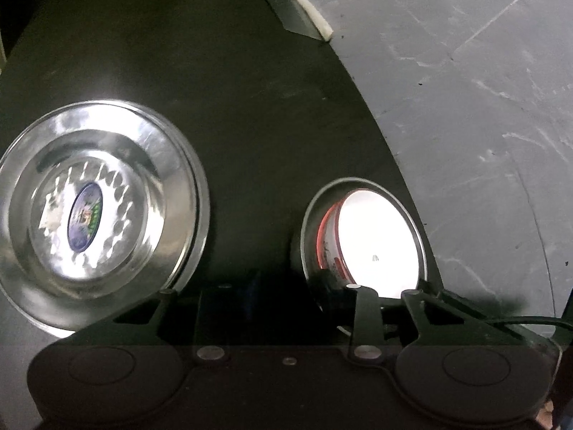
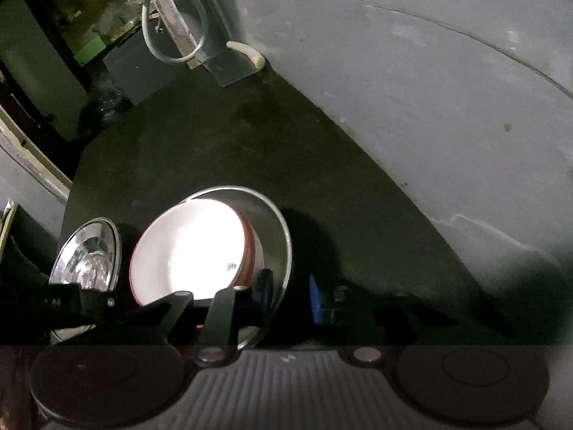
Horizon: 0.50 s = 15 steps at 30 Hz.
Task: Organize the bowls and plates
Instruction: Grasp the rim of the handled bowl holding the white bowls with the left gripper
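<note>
Two dishes nested so far, white bowl (image 2: 189,247) inside steel bowl (image 2: 275,222) at 6 o'clock, steel plate (image 1: 96,208) at 9 o'clock still loose; right gripper (image 2: 290,290) jaws apart, left gripper (image 1: 286,297) can't tell.

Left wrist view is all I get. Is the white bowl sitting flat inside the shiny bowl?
Observer: No. The right wrist view shows the white bowl tilted, its red edge poking out over the steel bowl on the left.
Operator: Is anything behind the table?
Observer: Yes, a white hose loops beyond the far end of the table.
Operator: Where's the other gripper?
Observer: The right gripper has its jaws on either side of the steel bowl's rim. I can't tell whether they squeeze.
</note>
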Each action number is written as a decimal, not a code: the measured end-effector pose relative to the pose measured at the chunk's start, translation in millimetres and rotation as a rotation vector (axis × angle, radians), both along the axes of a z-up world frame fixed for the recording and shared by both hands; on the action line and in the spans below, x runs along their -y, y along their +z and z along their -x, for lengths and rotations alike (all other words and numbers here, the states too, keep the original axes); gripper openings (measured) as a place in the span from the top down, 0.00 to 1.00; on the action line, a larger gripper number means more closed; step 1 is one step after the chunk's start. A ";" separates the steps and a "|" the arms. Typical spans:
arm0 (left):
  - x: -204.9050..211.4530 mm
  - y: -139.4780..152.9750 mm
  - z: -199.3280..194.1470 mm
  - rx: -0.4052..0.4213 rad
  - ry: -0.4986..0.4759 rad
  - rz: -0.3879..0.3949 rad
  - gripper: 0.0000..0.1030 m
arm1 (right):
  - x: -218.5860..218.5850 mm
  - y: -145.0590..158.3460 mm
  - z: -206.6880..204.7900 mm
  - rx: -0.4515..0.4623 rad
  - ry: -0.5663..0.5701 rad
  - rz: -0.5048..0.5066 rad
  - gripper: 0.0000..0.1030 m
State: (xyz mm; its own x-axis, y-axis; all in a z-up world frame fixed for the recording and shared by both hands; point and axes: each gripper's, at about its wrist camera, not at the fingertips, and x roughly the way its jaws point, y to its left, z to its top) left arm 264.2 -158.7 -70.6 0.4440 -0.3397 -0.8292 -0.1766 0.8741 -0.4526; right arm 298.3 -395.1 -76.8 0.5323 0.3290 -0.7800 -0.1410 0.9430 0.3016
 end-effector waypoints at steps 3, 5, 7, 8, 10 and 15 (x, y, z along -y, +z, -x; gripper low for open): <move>4.6 -0.5 -4.7 0.007 -0.014 0.001 0.65 | 4.6 1.2 5.0 -0.009 -0.010 0.012 0.77; 7.0 -0.7 -6.7 0.017 -0.023 0.001 0.64 | 8.4 1.2 8.9 -0.018 -0.016 0.013 0.77; 9.0 -1.6 -8.4 0.025 -0.032 0.006 0.61 | 13.0 1.1 11.0 -0.021 -0.029 0.008 0.77; 10.7 -2.7 -10.5 0.027 -0.034 0.005 0.59 | 15.5 0.9 11.2 -0.021 -0.037 0.005 0.77; 11.8 -5.2 -11.9 0.028 -0.034 0.005 0.52 | 20.7 0.0 12.2 -0.020 -0.051 -0.002 0.77; 12.4 -9.3 -15.4 0.024 -0.041 0.011 0.50 | 26.7 -1.6 9.5 -0.012 -0.069 -0.010 0.75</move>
State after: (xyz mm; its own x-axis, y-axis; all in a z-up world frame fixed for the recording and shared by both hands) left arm 279.6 -171.1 -79.9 0.4491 -0.3669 -0.8147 -0.1297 0.8754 -0.4657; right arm 288.8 -421.8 -78.4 0.5445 0.2999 -0.7833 -0.0726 0.9472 0.3122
